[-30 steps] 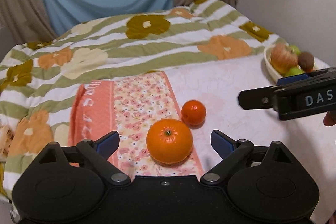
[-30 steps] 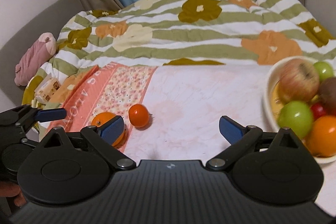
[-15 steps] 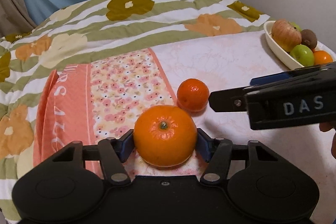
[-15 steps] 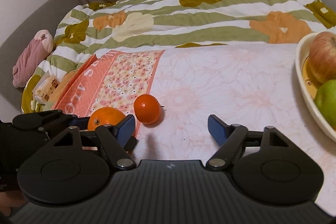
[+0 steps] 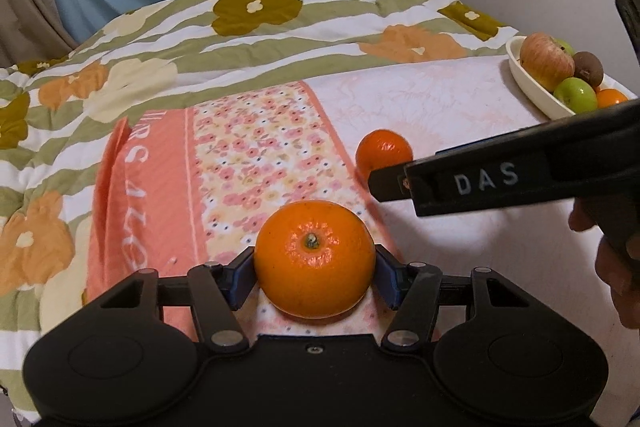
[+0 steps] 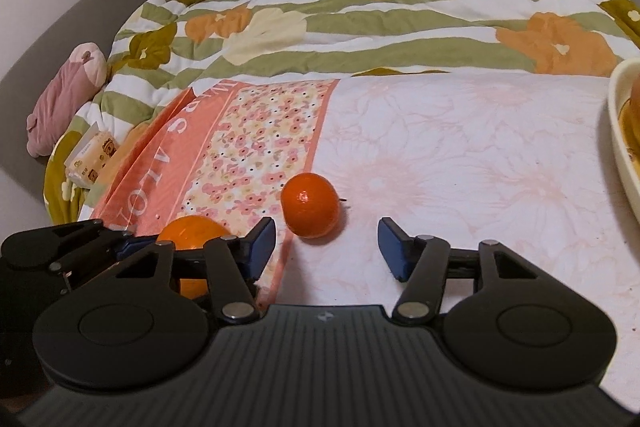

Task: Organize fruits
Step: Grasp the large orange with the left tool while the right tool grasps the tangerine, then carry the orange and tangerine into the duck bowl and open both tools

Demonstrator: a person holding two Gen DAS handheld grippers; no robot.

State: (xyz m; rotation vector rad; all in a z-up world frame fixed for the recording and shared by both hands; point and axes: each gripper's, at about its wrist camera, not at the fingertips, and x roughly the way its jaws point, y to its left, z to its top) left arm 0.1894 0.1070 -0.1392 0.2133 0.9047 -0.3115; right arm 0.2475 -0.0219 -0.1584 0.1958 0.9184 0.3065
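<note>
My left gripper [image 5: 315, 273] is shut on a large orange [image 5: 315, 255], both blue pads pressing its sides, low over the floral towel [image 5: 248, 155]. A small tangerine [image 6: 310, 206] rests on the pale cloth just ahead of my right gripper [image 6: 326, 247]. Its jaws are closing, and the pads stand clear of the tangerine. In the left wrist view the right gripper's black finger [image 5: 472, 179] reaches in from the right and hides part of the tangerine [image 5: 380, 147]. The large orange [image 6: 192, 233] shows again at lower left in the right wrist view. A cream fruit bowl [image 5: 532, 87] stands at the far right.
The bowl holds an apple [image 5: 546, 59], a green apple [image 5: 576, 93], a kiwi and an orange. A flowered quilt [image 6: 360, 27] covers the bed behind. A pink soft toy [image 6: 64, 103] and a tissue packet [image 6: 90, 159] lie at the left. A person's hand [image 5: 612, 267] grips the right tool.
My left gripper's jaws closed onto the large orange. My right gripper moved down and left toward the small tangerine while its jaws narrowed; the bowl slid off to the right of its view.
</note>
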